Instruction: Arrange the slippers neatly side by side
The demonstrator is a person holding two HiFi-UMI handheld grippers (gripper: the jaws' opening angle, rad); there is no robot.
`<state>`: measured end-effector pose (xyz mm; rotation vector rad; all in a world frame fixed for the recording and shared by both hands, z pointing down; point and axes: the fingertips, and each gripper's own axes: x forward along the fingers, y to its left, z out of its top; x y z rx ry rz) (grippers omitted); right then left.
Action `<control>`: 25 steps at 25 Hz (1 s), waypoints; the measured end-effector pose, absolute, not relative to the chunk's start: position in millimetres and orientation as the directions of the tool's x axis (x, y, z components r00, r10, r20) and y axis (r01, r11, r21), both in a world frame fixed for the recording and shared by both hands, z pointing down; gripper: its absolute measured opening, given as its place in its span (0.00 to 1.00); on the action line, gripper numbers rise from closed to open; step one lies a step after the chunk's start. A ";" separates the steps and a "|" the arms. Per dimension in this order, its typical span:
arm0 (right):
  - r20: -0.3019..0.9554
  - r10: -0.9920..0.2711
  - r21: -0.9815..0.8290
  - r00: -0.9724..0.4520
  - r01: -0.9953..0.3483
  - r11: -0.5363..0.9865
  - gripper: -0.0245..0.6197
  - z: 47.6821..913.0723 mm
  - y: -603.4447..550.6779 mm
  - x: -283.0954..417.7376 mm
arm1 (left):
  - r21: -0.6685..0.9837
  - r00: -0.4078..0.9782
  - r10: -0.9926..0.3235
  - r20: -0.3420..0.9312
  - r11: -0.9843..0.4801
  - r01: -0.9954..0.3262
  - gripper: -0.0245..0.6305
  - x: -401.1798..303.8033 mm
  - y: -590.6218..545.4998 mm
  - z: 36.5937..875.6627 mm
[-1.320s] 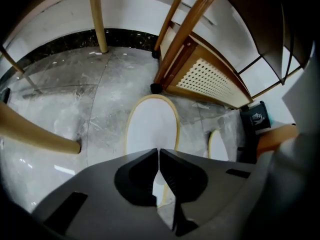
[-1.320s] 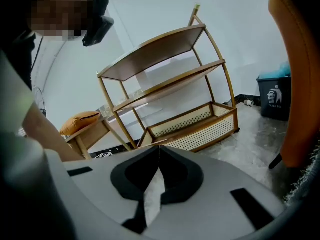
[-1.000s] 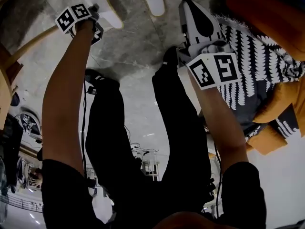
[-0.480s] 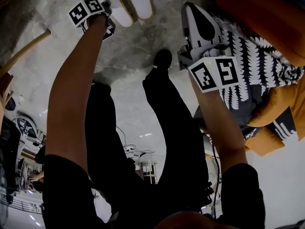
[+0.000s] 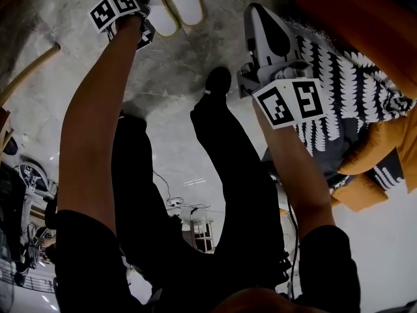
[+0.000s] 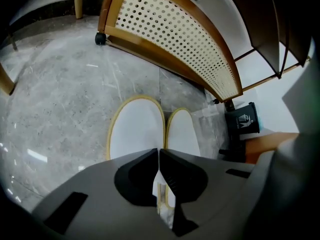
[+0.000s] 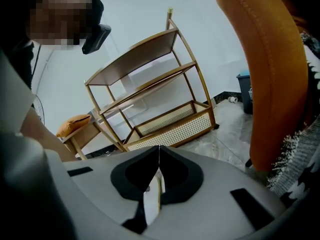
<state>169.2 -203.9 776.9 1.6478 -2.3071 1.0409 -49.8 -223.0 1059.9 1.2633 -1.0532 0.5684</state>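
The two white slippers are down on the grey stone floor (image 6: 60, 99). The left slipper (image 6: 135, 134) and the right slipper (image 6: 182, 134) lie side by side, toes pointing the same way, yellow rims just about touching. That's the big change: a second ago the left slipper is parked well off to the left with a clear stretch of floor between the two. Half a second ago they're already paired up, and they haven't budged since.

The left claw (image 6: 159, 153) is at the heel end, pinched nearly together on a thin, pale, yellow-edged strip that looks like the left slipper's rim. In the head view it sits a touch further left than half a second ago.

The right claw (image 7: 159, 149) is fully closed and up off the floor, beside the black-and-white striped fabric (image 5: 352, 90), pretty much where it was. There's a pale sliver in its slot too, can't tell what.

The person's black shoe (image 5: 218, 80) is planted between the two arms. Past the slippers there's a wooden shelf unit (image 6: 175, 29) with a cane panel, and a dark bin (image 6: 242, 121) off to the right.
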 end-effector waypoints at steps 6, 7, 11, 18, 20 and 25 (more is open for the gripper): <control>0.486 -0.779 -0.452 -0.395 -0.877 0.163 0.09 781.4 -192.3 169.7 | 0.498 0.458 -0.202 0.866 0.252 -0.830 0.08 -43.5 -224.2 1063.4; 0.488 -0.780 -0.449 -0.392 -0.879 0.161 0.09 781.4 -191.3 170.6 | 0.498 0.457 -0.207 0.865 0.249 -0.830 0.08 -43.6 -224.6 1063.0; 0.491 -0.783 -0.432 -0.382 -0.887 0.162 0.09 776.1 -189.0 171.0 | 0.503 0.455 -0.228 0.861 0.245 -0.829 0.19 -43.7 -226.6 1055.1; 0.461 -0.805 -0.423 -0.374 -0.890 0.172 0.09 727.1 -187.9 151.0 | 0.517 0.449 -0.275 0.850 0.274 -0.811 0.20 -72.4 -216.7 993.9; 0.446 -0.811 -0.416 -0.379 -0.890 0.187 0.09 698.6 -186.5 138.9 | 0.537 0.460 -0.296 0.837 0.281 -0.795 0.18 -84.1 -205.2 961.1; 0.418 -0.810 -0.441 -0.411 -0.872 0.214 0.09 623.6 -181.0 105.9 | 0.610 0.529 -0.427 0.734 0.070 -0.790 0.08 -94.1 -205.5 827.1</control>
